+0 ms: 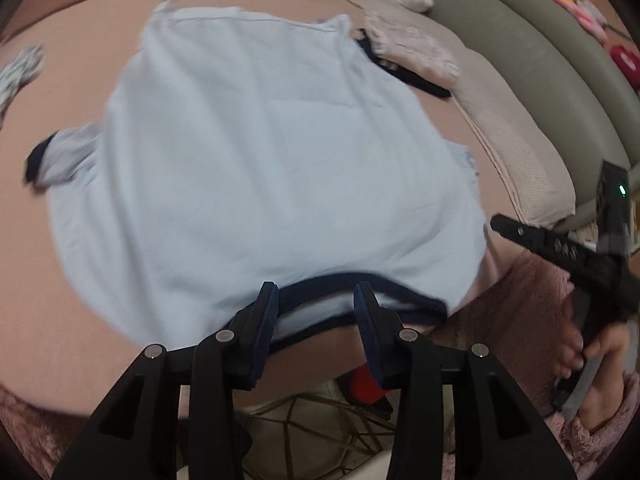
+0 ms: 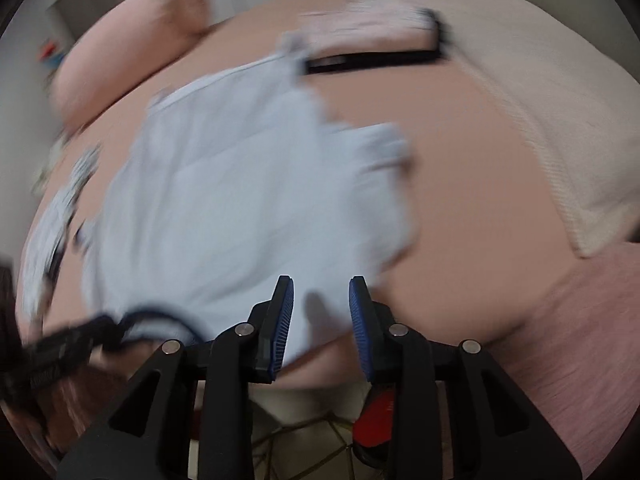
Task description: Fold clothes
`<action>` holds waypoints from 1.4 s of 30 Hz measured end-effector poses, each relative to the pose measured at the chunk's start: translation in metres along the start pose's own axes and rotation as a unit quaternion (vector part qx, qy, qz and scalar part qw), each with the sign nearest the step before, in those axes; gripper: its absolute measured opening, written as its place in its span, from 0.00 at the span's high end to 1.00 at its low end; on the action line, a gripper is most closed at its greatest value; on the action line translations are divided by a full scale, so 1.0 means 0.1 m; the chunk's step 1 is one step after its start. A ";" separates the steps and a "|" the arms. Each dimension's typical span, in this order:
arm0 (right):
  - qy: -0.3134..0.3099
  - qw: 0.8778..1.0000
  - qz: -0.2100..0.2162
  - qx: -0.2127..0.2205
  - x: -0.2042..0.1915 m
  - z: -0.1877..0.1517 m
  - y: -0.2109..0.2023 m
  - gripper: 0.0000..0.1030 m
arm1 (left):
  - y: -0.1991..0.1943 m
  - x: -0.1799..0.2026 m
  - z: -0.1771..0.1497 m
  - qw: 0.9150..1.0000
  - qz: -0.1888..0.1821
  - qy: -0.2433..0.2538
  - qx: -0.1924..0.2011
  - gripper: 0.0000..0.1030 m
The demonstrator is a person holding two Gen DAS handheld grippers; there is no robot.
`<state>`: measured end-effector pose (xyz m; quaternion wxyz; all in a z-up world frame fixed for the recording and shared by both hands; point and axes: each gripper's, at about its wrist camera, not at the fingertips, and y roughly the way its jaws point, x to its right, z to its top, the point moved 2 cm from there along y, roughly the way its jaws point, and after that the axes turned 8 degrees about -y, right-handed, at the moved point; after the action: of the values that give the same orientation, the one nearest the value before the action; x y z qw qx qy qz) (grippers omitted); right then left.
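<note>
A pale blue shirt [image 1: 272, 168] with a dark navy collar [image 1: 344, 280] lies spread flat on the pink bed [image 1: 72, 280], filling the middle of both wrist views, with the collar at the lower edge of the left view. The left hand-held gripper [image 1: 316, 304] stands with its jaws spread apart over the collar, and they pinch nothing. The right hand-held gripper [image 2: 320, 308] also has its jaws apart above the near edge of the shirt, with only bare cloth seen between them, and a folded pink garment [image 1: 416, 52] lies at the upper right beside the shirt.
</note>
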<state>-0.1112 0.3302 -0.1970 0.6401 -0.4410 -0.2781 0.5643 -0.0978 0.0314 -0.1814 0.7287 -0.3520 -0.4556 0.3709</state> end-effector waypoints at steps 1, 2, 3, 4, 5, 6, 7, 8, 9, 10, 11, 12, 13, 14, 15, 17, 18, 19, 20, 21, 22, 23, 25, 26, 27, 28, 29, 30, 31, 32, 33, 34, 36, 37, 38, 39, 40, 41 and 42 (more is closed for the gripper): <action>0.022 1.000 -0.010 -0.002 0.15 0.08 0.02 0.72 | 0.04 0.10 0.05 1.000 -0.004 0.013 -0.002 0.60; 0.040 0.999 -0.019 -0.005 0.32 0.15 0.07 0.72 | 0.08 0.18 0.12 1.000 -0.009 0.025 -0.007 0.60; 0.051 0.999 -0.015 -0.012 0.43 0.19 0.13 0.72 | 0.16 0.32 0.21 0.999 -0.017 0.029 -0.009 0.60; 0.058 0.998 -0.005 -0.021 0.51 0.24 0.20 0.71 | 0.24 0.45 0.29 0.999 -0.025 0.034 -0.010 0.60; 0.065 0.997 0.005 -0.030 0.60 0.29 0.26 0.69 | 0.33 0.57 0.36 0.999 -0.028 0.038 -0.011 0.60; 0.074 0.996 0.032 -0.033 0.65 0.33 0.32 0.69 | 0.41 0.68 0.43 0.998 -0.032 0.043 -0.011 0.60; 0.080 0.995 0.050 -0.032 0.66 0.34 0.33 0.69 | 0.49 0.79 0.49 0.998 -0.034 0.049 -0.011 0.60; 0.076 0.995 0.057 -0.028 0.64 0.35 0.35 0.68 | 0.57 0.90 0.55 0.998 -0.035 0.055 -0.011 0.60; 0.068 0.996 0.054 -0.023 0.64 0.34 0.36 0.67 | 0.67 1.00 0.59 0.997 -0.035 0.062 -0.014 0.60; 0.060 0.997 0.048 -0.018 0.63 0.31 0.36 0.67 | 0.73 1.08 0.63 0.997 -0.032 0.067 -0.017 0.60; 0.060 0.998 0.036 -0.012 0.62 0.28 0.36 0.67 | 0.78 1.13 0.64 0.997 -0.025 0.071 -0.017 0.60; 0.066 0.998 0.022 -0.005 0.64 0.25 0.33 0.67 | 0.83 1.18 0.66 0.997 -0.019 0.074 -0.018 0.60; 0.075 0.997 0.009 0.004 0.66 0.22 0.26 0.67 | 0.85 1.17 0.66 0.997 -0.013 0.074 -0.017 0.60; 0.082 0.996 -0.009 0.014 0.70 0.22 0.19 0.67 | 0.87 1.17 0.66 0.997 -0.006 0.074 -0.016 0.60; 0.084 0.996 -0.033 0.023 0.74 0.23 0.14 0.67 | 0.90 1.17 0.66 0.997 0.000 0.073 -0.015 0.60; 0.087 0.996 -0.003 0.006 0.77 0.22 0.22 0.62 | 0.90 1.11 0.66 0.998 0.000 0.057 -0.013 0.64; 0.089 0.996 0.020 -0.006 0.78 0.22 0.27 0.62 | 0.90 1.09 0.66 0.999 0.000 0.049 -0.012 0.66; 0.090 0.995 0.044 -0.017 0.78 0.21 0.32 0.62 | 0.90 1.06 0.66 0.999 -0.001 0.043 -0.012 0.68; 0.091 0.993 0.065 -0.027 0.76 0.21 0.39 0.62 | 0.89 1.03 0.65 0.999 -0.003 0.036 -0.012 0.68; 0.089 0.993 0.074 -0.028 0.73 0.21 0.42 0.60 | 0.87 1.01 0.64 0.999 -0.007 0.033 -0.011 0.68; 0.084 0.993 0.082 -0.024 0.70 0.23 0.43 0.58 | 0.86 0.99 0.63 0.999 -0.012 0.028 -0.009 0.68; 0.083 0.991 0.105 -0.019 0.67 0.26 0.44 0.58 | 0.85 0.97 0.61 1.000 -0.015 0.021 -0.001 0.68; 0.099 0.978 0.184 -0.022 0.60 0.30 0.51 0.61 | 0.79 0.95 0.58 0.999 -0.029 0.012 0.007 0.68; 0.108 0.969 0.222 -0.028 0.57 0.31 0.57 0.63 | 0.75 0.93 0.57 0.999 -0.043 0.004 0.013 0.68; 0.113 0.962 0.245 -0.031 0.52 0.32 0.60 0.67 | 0.70 0.91 0.56 0.998 -0.056 -0.004 0.019 0.68; 0.116 0.958 0.262 -0.033 0.48 0.33 0.62 0.70 | 0.66 0.90 0.55 0.997 -0.069 -0.013 0.025 0.68; 0.115 0.955 0.273 -0.026 0.44 0.34 0.61 0.71 | 0.62 0.88 0.55 0.996 -0.082 -0.021 0.030 0.68; 0.111 0.953 0.282 -0.014 0.40 0.36 0.58 0.71 | 0.59 0.89 0.55 0.995 -0.091 -0.022 0.035 0.68; 0.105 0.951 0.291 -0.003 0.36 0.38 0.53 0.71 | 0.55 0.89 0.54 0.994 -0.101 -0.024 0.040 0.68; 0.098 0.949 0.300 0.007 0.33 0.38 0.48 0.71 | 0.54 0.90 0.56 0.993 -0.108 -0.026 0.042 0.68; 0.091 0.946 0.312 0.015 0.31 0.37 0.41 0.71 | 0.52 0.91 0.57 0.992 -0.115 -0.028 0.043 0.69; 0.087 0.943 0.321 0.020 0.30 0.35 0.34 0.71 | 0.53 0.93 0.58 0.991 -0.123 -0.026 0.041 0.69; 0.090 0.942 0.322 0.022 0.29 0.34 0.35 0.71 | 0.58 0.98 0.59 0.991 -0.133 -0.016 0.026 0.69; 0.096 0.941 0.323 0.022 0.30 0.34 0.37 0.71 | 0.64 1.03 0.58 0.991 -0.136 -0.006 0.011 0.68; 0.106 0.938 0.328 0.024 0.34 0.33 0.36 0.71 | 0.69 1.07 0.57 0.990 -0.140 0.000 0.000 0.68; 0.118 0.934 0.335 0.026 0.40 0.32 0.35 0.71 | 0.74 1.11 0.53 0.990 -0.142 0.003 -0.009 0.67; 0.129 0.932 0.338 0.029 0.44 0.33 0.34 0.71 | 0.78 1.15 0.49 0.989 -0.144 0.007 -0.017 0.67; 0.137 0.932 0.334 0.033 0.48 0.33 0.34 0.71 | 0.83 1.20 0.46 0.990 -0.141 0.014 -0.022 0.66; 0.144 0.933 0.327 0.038 0.52 0.33 0.33 0.71 | 0.88 1.26 0.44 0.990 -0.138 0.021 -0.028 0.65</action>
<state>-0.1443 0.3884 -0.2181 0.4696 -0.5595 -0.0023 0.6830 -0.1185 0.1890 -0.1907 0.7725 -0.3135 -0.4944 0.2460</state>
